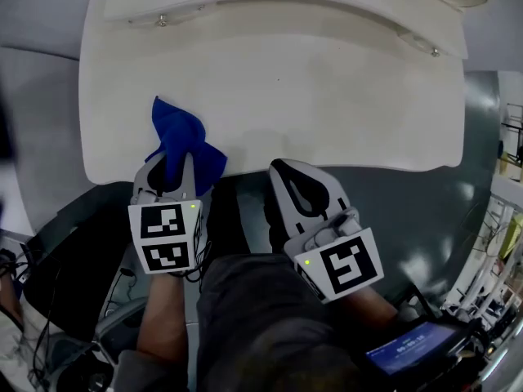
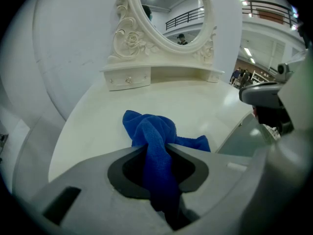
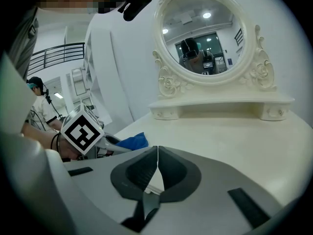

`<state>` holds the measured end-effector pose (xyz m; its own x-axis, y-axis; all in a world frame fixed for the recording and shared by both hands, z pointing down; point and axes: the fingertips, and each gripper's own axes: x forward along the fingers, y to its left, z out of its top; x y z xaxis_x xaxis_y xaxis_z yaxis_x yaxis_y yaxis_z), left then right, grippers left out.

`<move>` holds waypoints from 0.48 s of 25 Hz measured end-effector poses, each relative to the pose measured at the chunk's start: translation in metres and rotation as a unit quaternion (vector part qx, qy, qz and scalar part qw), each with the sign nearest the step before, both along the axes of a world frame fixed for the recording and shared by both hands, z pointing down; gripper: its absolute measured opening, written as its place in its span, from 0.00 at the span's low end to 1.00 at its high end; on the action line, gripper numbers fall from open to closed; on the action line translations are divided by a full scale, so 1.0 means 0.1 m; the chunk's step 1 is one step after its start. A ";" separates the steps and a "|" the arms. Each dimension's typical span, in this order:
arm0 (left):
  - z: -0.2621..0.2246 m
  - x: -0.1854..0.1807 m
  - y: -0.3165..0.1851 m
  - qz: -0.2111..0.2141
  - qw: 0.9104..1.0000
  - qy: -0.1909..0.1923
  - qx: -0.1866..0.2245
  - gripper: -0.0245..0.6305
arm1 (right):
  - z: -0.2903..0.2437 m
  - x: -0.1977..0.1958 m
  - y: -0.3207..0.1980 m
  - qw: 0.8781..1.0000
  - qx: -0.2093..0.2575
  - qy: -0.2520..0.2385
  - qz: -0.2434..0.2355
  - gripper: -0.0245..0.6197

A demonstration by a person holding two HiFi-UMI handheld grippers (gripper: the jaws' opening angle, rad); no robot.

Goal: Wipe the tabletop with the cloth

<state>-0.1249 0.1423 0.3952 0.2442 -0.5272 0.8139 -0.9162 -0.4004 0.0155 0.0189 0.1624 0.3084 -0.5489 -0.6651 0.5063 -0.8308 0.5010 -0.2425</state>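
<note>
The blue cloth (image 1: 176, 137) is clamped between the fingers of the left gripper (image 2: 157, 151). Its bunched free end extends just beyond the fingertips and rests on the cream tabletop (image 1: 327, 96), near the front edge. A tail of cloth runs back between the pads. The right gripper (image 3: 157, 148) is clenched on nothing, with its tips touching. It sits beside the left gripper, fingertips at the table's front edge. Ahead of both sets of fingers, at the tabletop's far side, an oval mirror (image 3: 203, 33) stands on a low shelf base (image 3: 220, 106).
</note>
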 end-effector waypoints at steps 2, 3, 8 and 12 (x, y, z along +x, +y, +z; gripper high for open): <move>-0.05 0.10 -0.05 0.012 1.000 0.001 0.003 0.18 | -0.05 0.09 0.01 1.000 0.001 0.000 0.013 0.06; -0.07 0.13 -0.08 0.019 1.000 0.001 0.004 0.18 | -0.06 0.12 0.00 1.000 0.001 0.001 0.020 0.06; 0.17 0.38 -0.20 0.052 0.999 0.006 0.009 0.18 | 0.16 0.35 0.02 0.998 0.002 0.007 0.056 0.06; 0.36 0.62 -0.07 0.069 0.998 0.006 0.012 0.18 | 0.34 0.60 0.23 0.997 -0.002 0.017 0.079 0.06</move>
